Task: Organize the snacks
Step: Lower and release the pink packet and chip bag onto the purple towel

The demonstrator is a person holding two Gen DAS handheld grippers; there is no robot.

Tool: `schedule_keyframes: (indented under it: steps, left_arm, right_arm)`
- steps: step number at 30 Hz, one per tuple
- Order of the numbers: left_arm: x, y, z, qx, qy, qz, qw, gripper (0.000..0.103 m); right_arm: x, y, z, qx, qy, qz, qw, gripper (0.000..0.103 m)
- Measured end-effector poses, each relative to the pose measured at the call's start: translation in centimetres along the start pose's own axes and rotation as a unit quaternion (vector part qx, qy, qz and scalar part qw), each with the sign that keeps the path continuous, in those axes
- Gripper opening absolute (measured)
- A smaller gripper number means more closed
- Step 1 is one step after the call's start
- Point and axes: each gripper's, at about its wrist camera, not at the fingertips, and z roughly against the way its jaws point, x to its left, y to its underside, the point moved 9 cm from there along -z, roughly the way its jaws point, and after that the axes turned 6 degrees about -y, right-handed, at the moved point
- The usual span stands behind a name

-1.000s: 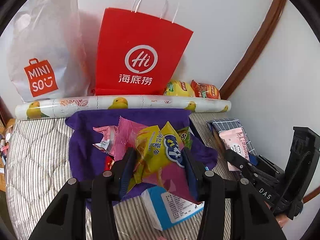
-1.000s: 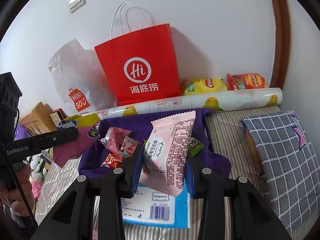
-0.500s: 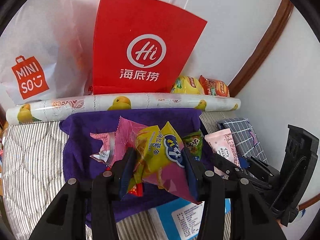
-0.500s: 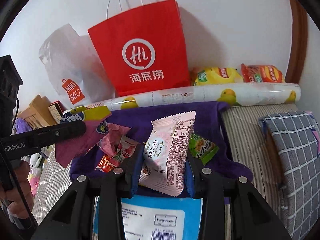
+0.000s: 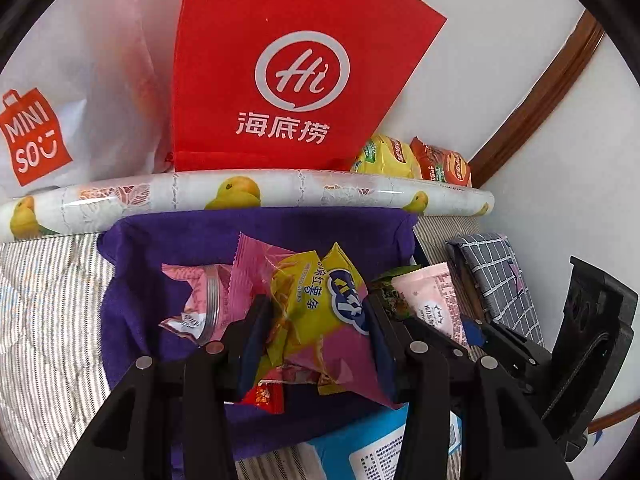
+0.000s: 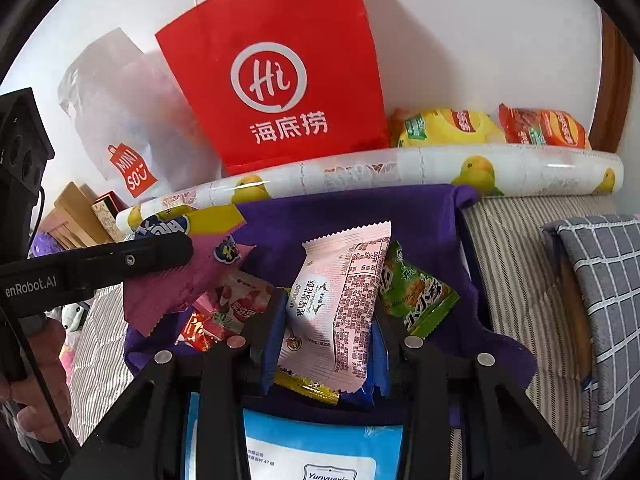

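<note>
My yellow-pink packet (image 5: 320, 312) is glossy foil; behind it, purple cloth (image 5: 256, 236) matt (fuzzy), red paper bag (image 5: 296, 64) smooth.

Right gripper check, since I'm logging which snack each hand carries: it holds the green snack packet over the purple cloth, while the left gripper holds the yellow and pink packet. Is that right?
Not quite. The right gripper holds the pale pink packet, as the right wrist view shows; the green snack packet lies beside it on the purple cloth. The left gripper does hold the yellow and pink packet.
</note>
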Motion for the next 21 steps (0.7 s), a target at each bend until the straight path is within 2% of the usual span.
schedule_keyframes:
  steps: [8,21]
  left_arm:
    - [-0.1,0.7,-1.4,0.01,-0.006,-0.011,0.9999,0.045]
    - [0.1,1.2,-2.3,0.023,-0.013,-0.018,0.9995,0.045]
  right_arm:
    - [-0.2,0.7,-1.6,0.026,0.009,0.019,0.999,0.038]
    - [-0.8,1.3,-2.4,0.044,0.012,0.011,0.999,0.04]
